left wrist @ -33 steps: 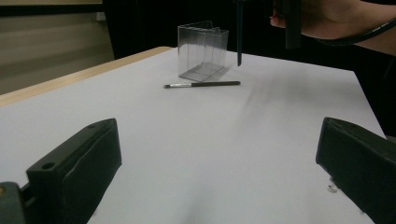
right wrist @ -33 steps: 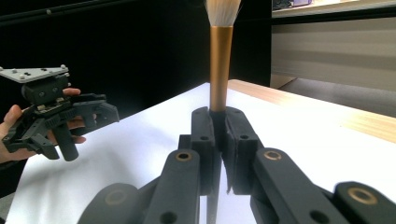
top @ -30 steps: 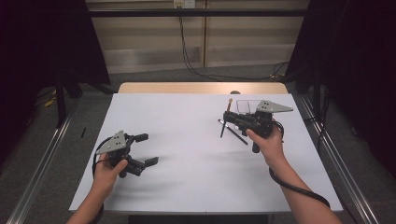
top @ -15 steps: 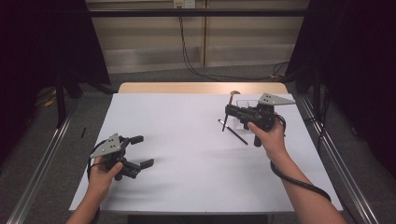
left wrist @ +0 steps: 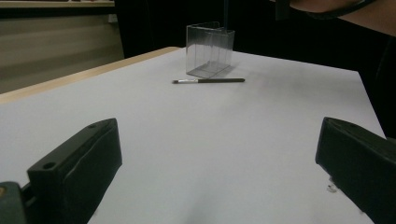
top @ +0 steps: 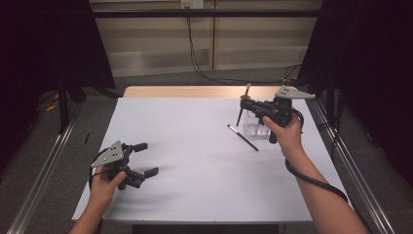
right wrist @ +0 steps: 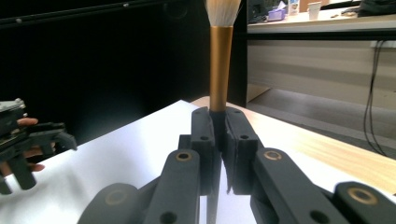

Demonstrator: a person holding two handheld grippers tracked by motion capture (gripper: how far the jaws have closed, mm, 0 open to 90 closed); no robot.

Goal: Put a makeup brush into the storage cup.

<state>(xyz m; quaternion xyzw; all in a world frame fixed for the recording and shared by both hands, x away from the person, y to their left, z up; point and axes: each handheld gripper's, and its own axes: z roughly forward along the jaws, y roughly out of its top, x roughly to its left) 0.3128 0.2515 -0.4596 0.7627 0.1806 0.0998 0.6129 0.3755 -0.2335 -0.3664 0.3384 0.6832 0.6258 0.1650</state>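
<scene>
Right gripper [top: 245, 104] raised, fingers clamped – left gripper [top: 145, 159] low, fingers spread.

Black grippers [top: 246, 104], grey triangular plates [top: 293, 92]

My right gripper [right wrist: 218, 140] is all black, and the brush [right wrist: 220, 70] in it has a gold ferrule with pale whitish bristles. There's a second brush [top: 243, 137], dark, on the white table [top: 195, 146], next to a see-through holder [left wrist: 209, 49].

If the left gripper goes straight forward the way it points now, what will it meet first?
Probably the thin dark brush lying on the white table, with the clear box just behind it. The open left gripper has bare tabletop ahead before that; depth is uncertain.
</scene>
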